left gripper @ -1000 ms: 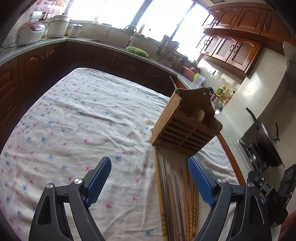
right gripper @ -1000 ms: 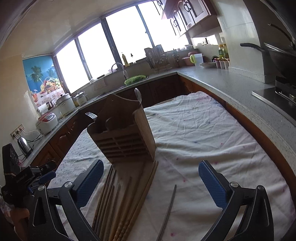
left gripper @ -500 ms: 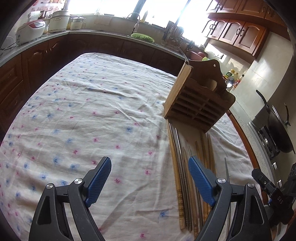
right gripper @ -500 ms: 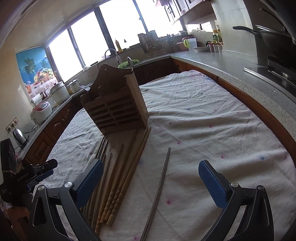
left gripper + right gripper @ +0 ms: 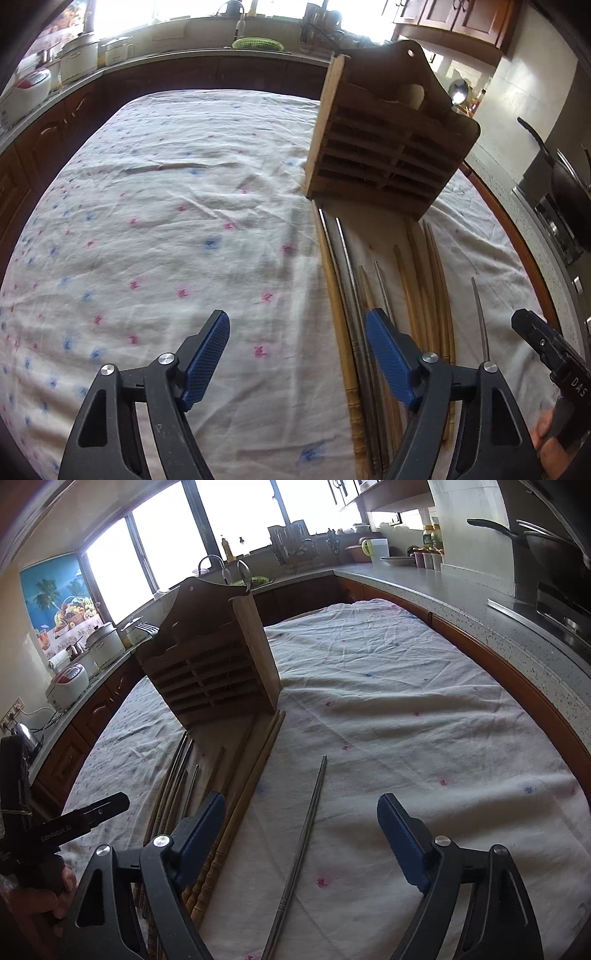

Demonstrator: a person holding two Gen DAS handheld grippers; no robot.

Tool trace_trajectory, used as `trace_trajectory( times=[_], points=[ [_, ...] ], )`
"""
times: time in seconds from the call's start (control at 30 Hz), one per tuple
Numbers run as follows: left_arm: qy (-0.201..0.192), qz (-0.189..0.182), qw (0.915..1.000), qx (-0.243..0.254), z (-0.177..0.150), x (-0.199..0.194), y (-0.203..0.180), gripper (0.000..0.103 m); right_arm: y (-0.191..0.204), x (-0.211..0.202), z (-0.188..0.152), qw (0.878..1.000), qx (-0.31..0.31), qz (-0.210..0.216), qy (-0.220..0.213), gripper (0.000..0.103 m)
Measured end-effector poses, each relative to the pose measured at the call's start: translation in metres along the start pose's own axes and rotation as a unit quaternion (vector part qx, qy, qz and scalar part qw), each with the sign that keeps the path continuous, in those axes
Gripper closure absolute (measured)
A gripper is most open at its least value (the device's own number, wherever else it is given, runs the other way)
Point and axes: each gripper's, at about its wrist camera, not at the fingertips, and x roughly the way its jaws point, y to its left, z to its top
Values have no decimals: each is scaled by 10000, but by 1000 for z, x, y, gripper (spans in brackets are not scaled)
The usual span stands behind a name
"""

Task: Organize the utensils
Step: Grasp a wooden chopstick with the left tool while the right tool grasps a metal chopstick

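Chopsticks lie in a row before the wooden holder. Left gripper and right gripper are closing, spread, with nothing pinched.

chopsticks near ends hidden behind jaws (cropped below), holder contents obscured

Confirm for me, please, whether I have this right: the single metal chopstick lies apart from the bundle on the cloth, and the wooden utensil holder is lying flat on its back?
Not quite. The single metal chopstick does lie apart from the bundle on the cloth, but the wooden utensil holder stands upright at the bundle's far end, with a spoon sticking up out of it. The right wrist view shows this.
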Motion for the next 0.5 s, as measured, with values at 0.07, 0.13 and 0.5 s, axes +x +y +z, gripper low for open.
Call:
trace_trajectory(
  times=[0.07, 0.13, 0.5],
  points=[
    [152, 119, 9996, 226, 2, 14, -10, 46, 0, 0, 0, 10000, -10, -44, 37, 30],
    [129, 277, 9985, 445, 1, 21, -16, 54, -2, 2, 0, 9999, 6, -58, 95, 33],
    [200, -46, 9983, 539, -41, -9, 0, 96, -2, 5, -5, 9996, 23, 11, 275, 53]
  ],
)
